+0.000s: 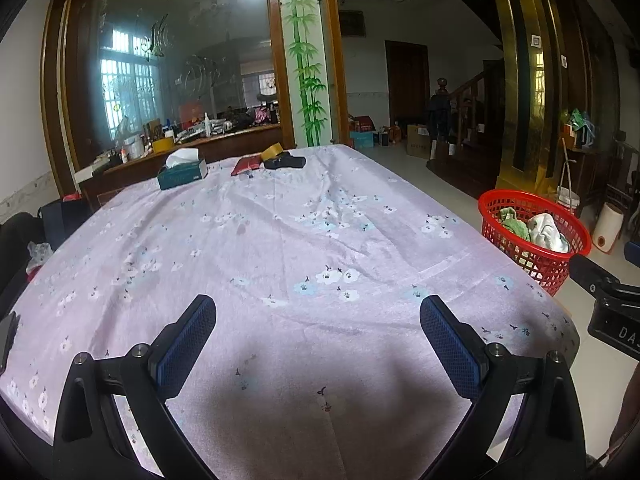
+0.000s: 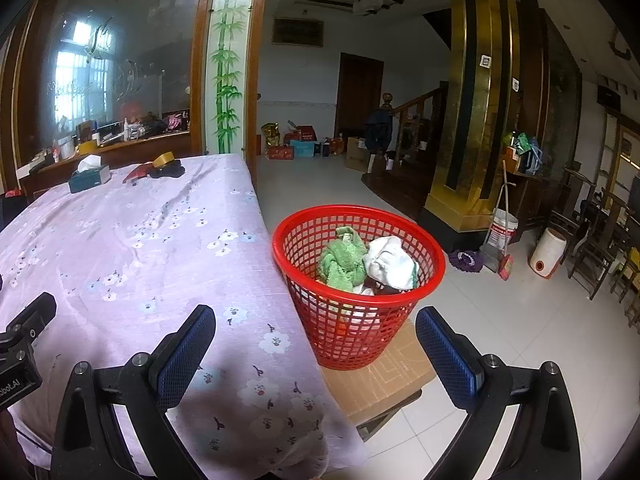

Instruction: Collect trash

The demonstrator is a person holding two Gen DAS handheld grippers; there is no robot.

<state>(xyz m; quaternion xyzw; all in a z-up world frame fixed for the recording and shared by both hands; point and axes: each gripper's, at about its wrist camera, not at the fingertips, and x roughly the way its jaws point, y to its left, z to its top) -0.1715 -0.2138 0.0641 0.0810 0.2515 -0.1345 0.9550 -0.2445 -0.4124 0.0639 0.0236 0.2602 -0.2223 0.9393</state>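
Observation:
A red mesh basket stands on a cardboard sheet beside the table's right edge; a crumpled green cloth and a white wad lie in it. The same basket shows at the right of the left wrist view. My left gripper hangs open over the lilac flowered tablecloth, nothing between its blue pads. My right gripper is open too, straddling the table edge near the basket and holding nothing.
At the table's far end lie a teal tissue box, a red packet, a tape roll and a black object. A cluttered wooden counter runs behind. Tiled floor opens to the right, with a bucket, broom and chairs.

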